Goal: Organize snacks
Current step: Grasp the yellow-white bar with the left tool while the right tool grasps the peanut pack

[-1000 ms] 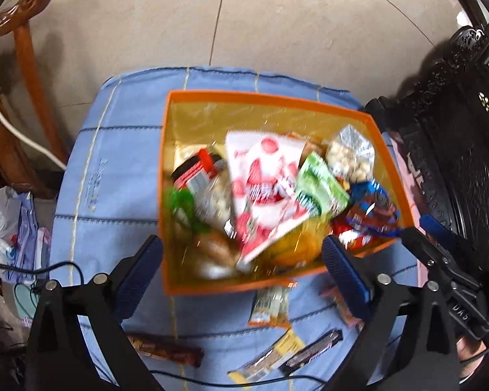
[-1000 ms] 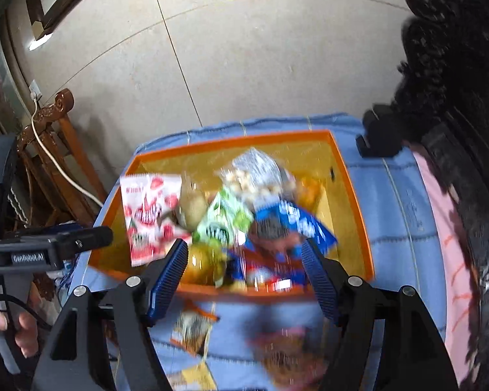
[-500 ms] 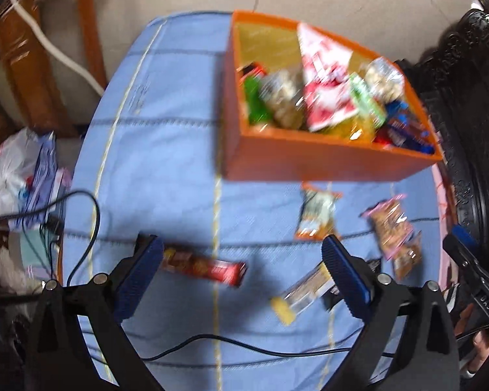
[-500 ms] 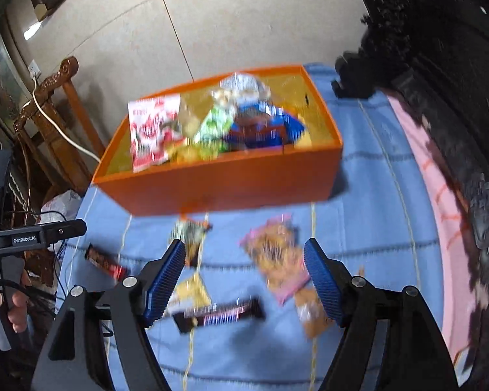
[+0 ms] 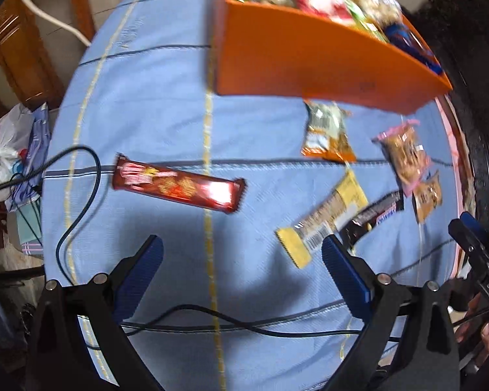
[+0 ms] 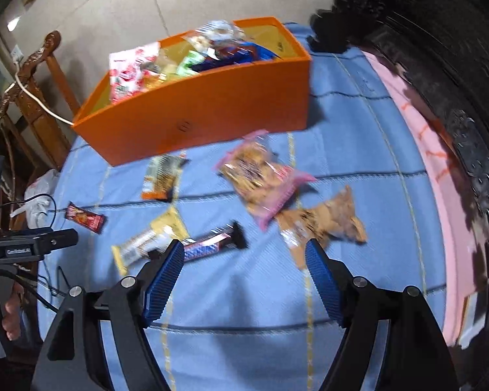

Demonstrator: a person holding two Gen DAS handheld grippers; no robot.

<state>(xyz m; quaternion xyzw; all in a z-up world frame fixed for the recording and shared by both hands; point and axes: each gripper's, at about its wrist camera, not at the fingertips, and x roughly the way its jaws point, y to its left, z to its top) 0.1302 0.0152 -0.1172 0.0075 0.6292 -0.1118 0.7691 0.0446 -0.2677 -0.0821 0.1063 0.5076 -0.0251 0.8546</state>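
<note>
An orange rectangular cardboard box [image 5: 313, 55] heaped with mixed snack packets is seen standing at the far side of a light blue cloth with thin dark and yellow stripes [image 5: 153, 104]. Six snacks are left lying loose on the cloth in front of the box. A long dark red wrapped bar [image 5: 177, 186] is found alone toward the left, well apart from the rest. An orange and grey foil pouch [image 5: 327, 133] is placed just in front of the box wall. Nearer the grippers, a yellow-ended wrapped bar [image 5: 324, 218] is laid diagonally, with a black wrapped bar [image 6: 212, 242] just beside it. To the right, a pink-edged clear bag of brown biscuits [image 6: 264, 179] is seen, and a small brown packet [image 6: 322, 224] is set close to its near end. The left gripper [image 5: 241, 259] is held released above bare cloth, with nothing between its blue pads. The right gripper [image 6: 244, 259] is likewise spread wide and empty, poised between the black bar and the brown packet.
</note>
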